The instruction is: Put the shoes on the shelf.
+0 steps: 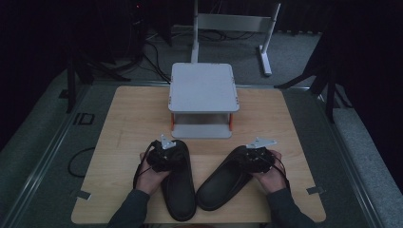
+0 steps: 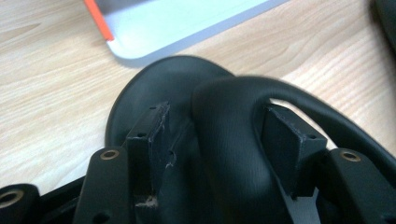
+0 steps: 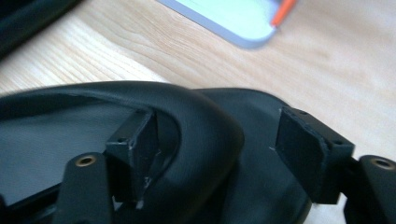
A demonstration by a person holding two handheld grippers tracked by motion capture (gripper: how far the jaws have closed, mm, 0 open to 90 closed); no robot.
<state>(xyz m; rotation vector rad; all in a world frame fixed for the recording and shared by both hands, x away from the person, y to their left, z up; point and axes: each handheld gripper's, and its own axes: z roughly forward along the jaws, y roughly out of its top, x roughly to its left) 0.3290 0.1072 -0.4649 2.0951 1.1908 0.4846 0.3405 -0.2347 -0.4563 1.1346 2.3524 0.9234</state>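
On table (image 1: pixel 128 118), before rack (image 1: pixel 203 99): two slippers. Left tongs (image 2: pixel 219 135) clenched on left slipper (image 1: pixel 179 185) strap. Right tongs (image 3: pixel 224 140) straddle right slipper (image 1: pixel 221 183) strap, far pad off it, not gripping. Risk: lift with loose right hold, slipper drops or twists.

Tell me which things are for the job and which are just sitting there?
In the job:
left slipper
right slipper
left gripper
right gripper

Just there:
small grey shelf
wooden table
white stand
cables on floor
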